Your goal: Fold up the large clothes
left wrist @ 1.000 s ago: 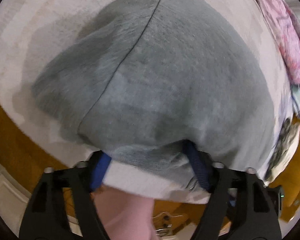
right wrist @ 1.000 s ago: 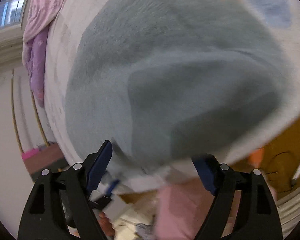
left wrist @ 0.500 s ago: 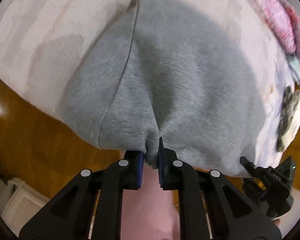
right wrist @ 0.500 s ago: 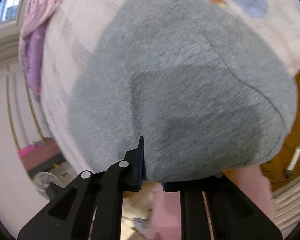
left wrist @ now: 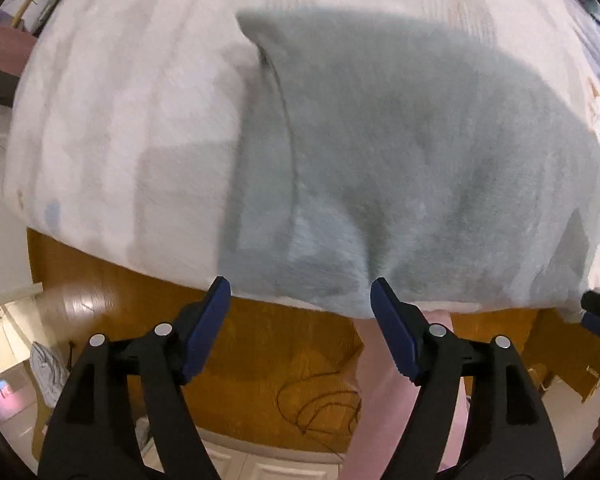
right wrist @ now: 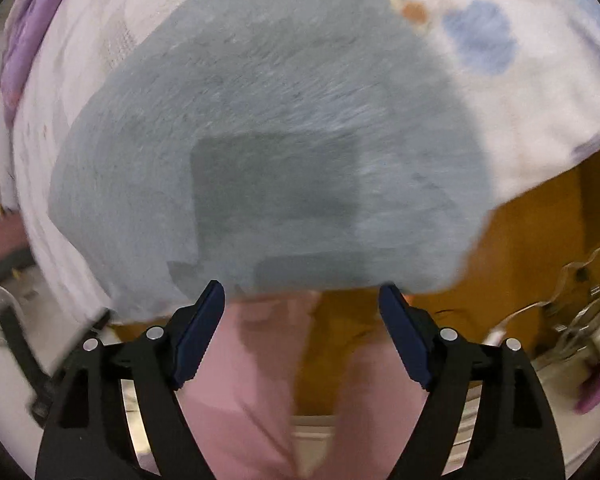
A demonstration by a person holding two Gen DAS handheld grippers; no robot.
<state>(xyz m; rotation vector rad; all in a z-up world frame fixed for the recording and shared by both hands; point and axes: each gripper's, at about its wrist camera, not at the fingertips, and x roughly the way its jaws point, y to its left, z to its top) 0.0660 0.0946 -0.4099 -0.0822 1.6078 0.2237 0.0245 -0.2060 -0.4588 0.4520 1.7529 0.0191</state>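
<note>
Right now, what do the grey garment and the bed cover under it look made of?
Grey garment: soft knit, probably fleece or sweatshirt jersey; matte, fuzzy nap, one stitched seam. Bed cover: pale, plush-looking printed fabric, with a blue and an orange blotch in the right wrist view; blur leaves the weave unclear.

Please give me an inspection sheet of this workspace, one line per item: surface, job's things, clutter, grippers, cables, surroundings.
Surface: bed with pale patterned sheet, blue blotch print visible in the right wrist view.
Job's things: grey garment lies spread on the sheet, its near edge at the bed's edge; a seam runs along its left part.
Clutter: pink and purple bedding bunched at the far side of the bed.
Grippers: left gripper jaws opening, nothing between them; right gripper jaws opening, nothing between them.
Cables: thin dark cable looped on the floor.
Surroundings: orange-brown wooden floor; person's pink trouser legs below the grippers.
</note>
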